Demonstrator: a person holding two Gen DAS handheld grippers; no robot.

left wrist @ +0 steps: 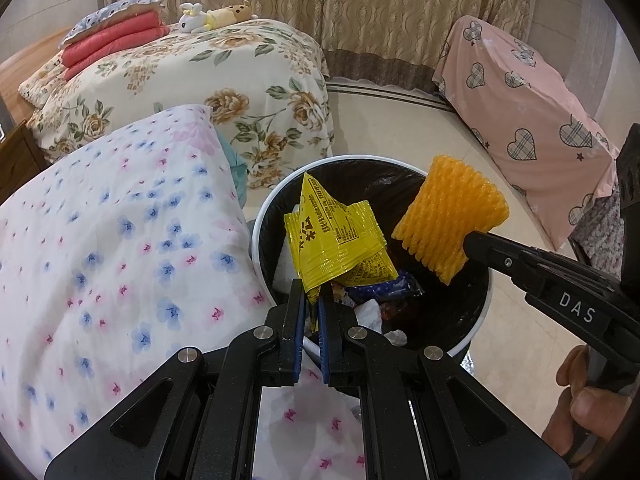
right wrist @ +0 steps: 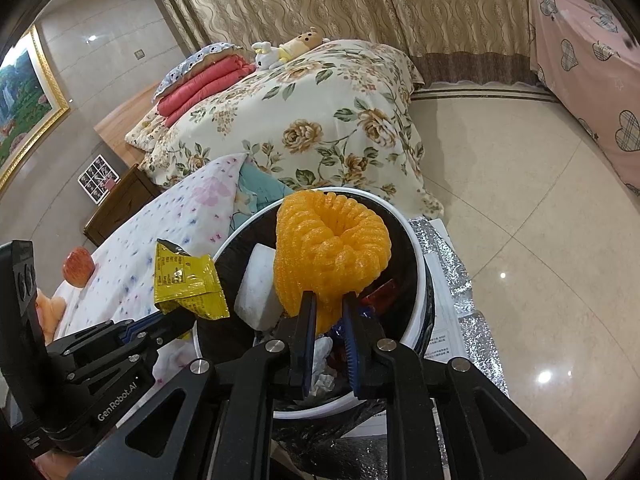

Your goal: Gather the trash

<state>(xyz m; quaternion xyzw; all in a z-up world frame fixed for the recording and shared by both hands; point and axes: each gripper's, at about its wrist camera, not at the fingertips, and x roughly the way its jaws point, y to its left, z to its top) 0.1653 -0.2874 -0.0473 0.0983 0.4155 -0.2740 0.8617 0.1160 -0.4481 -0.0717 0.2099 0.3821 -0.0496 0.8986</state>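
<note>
A round bin (left wrist: 276,192) with a white rim (right wrist: 418,252) and a black liner stands beside the bed, with trash inside. My left gripper (left wrist: 314,288) is shut on a crumpled yellow snack wrapper (left wrist: 336,240) and holds it over the bin's near side. In the right wrist view the same wrapper (right wrist: 188,280) hangs at the bin's left edge from the left gripper (right wrist: 176,314). My right gripper (right wrist: 328,300) pinches an orange foam fruit net (right wrist: 332,240) above the bin's opening. The left wrist view shows this net (left wrist: 452,216) over the bin's right half.
A quilt with blue and pink flowers (left wrist: 120,240) lies left of the bin, with a red apple (right wrist: 78,266) on it. Behind is a floral bed (left wrist: 220,80), to the right a pink heart-patterned cover (left wrist: 520,100). Silver foil (right wrist: 472,320) lies under the bin on the tiled floor (right wrist: 520,200).
</note>
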